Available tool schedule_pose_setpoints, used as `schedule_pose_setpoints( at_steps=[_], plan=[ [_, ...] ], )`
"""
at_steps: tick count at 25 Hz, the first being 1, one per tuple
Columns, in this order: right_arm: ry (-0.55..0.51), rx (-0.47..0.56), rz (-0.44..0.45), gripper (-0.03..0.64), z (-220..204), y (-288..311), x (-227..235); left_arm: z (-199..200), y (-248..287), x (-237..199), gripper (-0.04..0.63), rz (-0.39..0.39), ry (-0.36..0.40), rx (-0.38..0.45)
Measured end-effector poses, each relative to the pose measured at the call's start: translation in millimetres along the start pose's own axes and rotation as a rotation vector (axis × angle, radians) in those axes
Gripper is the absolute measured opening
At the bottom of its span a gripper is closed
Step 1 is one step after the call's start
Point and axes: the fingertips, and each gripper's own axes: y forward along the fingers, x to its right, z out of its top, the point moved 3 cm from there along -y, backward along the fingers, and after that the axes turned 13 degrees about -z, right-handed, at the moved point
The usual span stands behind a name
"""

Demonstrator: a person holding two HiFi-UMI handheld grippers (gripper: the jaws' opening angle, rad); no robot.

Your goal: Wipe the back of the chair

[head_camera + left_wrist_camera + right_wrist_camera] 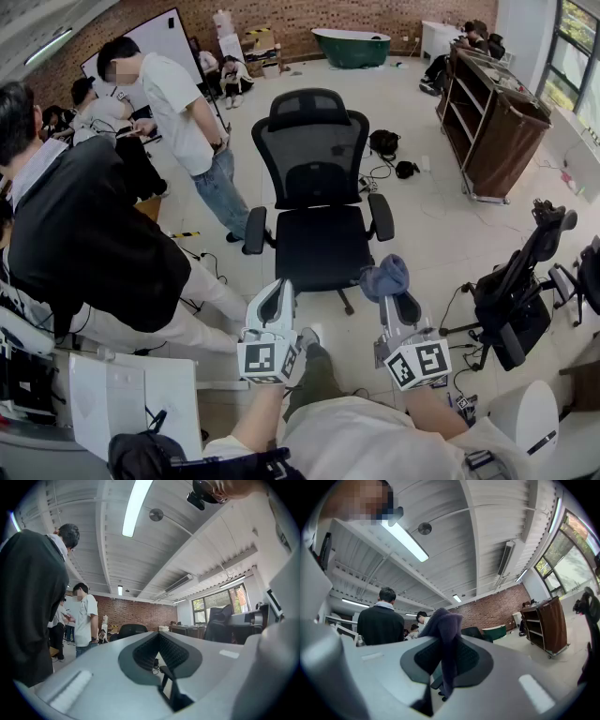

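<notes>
Jaws of the right gripper (396,298) pinch a bunched blue cloth (384,277), those of the left gripper (276,292) meet on nothing, and both hang well short of the black chair (319,239), its mesh backrest (314,141) untouched by cloth now, which fits either an approach or a pull-back after wiping.

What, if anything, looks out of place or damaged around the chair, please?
Nothing looks damaged or spilled. The chair stands upright, but its seat faces the head camera, so its back is on the far side. The cloth is bunched in the right gripper. Loose cables lie on the floor behind the chair.
</notes>
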Motion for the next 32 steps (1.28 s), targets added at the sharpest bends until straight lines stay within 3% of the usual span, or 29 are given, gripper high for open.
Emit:
schedule_pose_setpoints(
  at_steps=[4, 8, 15, 20, 27, 32],
  plan=[
    [0.011, -0.019, -0.027, 0.050, -32.5, 59.9, 10.8, -30.7, 44.8, -50.5, 0.089, -0.001, -0.039, -0.018],
    [-0.009, -0.007, -0.022, 0.050, -38.1, 136.9, 5.6, -24.4, 90.8, -107.1, 0.089, -0.026, -0.031, 0.018],
    [-0.043, 0.022, -0.027, 0.049, -58.1, 252.6, -0.4, -44.4, 155.2, -201.6, 0.089, -0.034, -0.046, 0.007],
    [-0.063, -0.068, -0.017, 0.049, -119.8, 341.7, 4.1, -74.6, 182.1, -244.6, 0.089, -0.013, -0.077, -0.031],
    [-0.125, -0.280, 0.012, 0.049, -255.2, 567.5, -4.0, -68.5, 195.6, -266.0, 0.089, 0.039, -0.066, -0.019],
    [-0.184, -0.427, 0.003, 0.049, -311.2, 682.0, -6.3, -70.4, 185.2, -269.4, 0.089, 0.160, -0.080, -0.071]
  ],
)
